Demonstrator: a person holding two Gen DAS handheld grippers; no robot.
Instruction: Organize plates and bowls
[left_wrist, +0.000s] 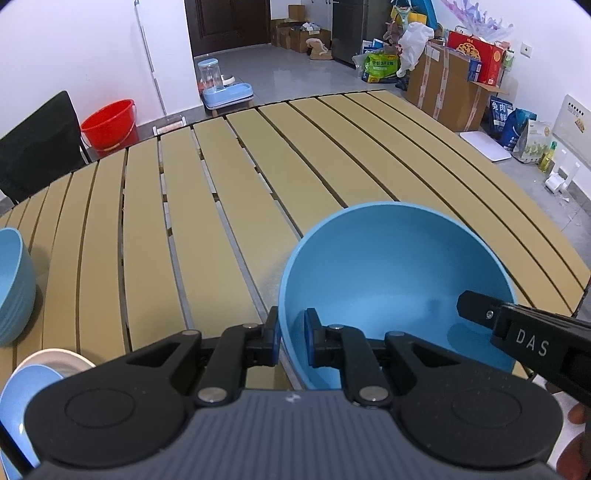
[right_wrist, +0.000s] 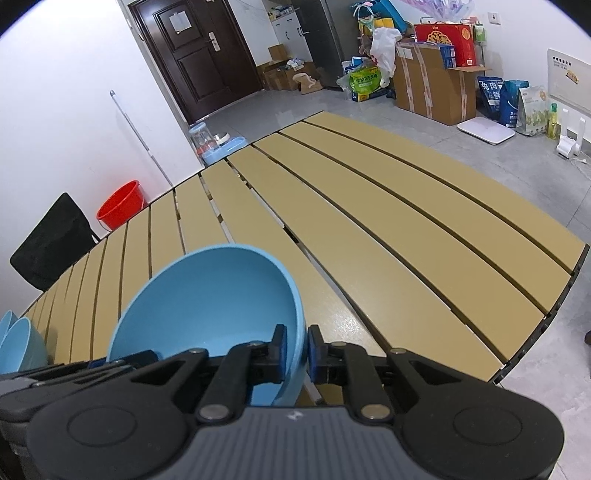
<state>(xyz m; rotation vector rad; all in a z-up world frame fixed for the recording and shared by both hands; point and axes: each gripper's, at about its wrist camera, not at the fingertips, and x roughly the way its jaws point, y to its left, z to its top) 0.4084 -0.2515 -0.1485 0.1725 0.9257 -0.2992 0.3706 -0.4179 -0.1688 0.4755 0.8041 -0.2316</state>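
Blue bowl (left_wrist: 399, 280) on slatted tan table (left_wrist: 207, 206); grey tiled floor (right_wrist: 406, 122).

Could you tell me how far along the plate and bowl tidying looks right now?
Done: blue bowls already sit nested at the table's left edge. In hand: both the left gripper and right gripper clamp opposite rims of one blue bowl. Left: adding it to the nest; the plates near the front-left corner look loosely piled.

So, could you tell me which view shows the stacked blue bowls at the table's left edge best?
The right wrist view: the stacked blue bowls show two separate rims there. The left wrist view shows the stack side-on, cut by the frame edge.
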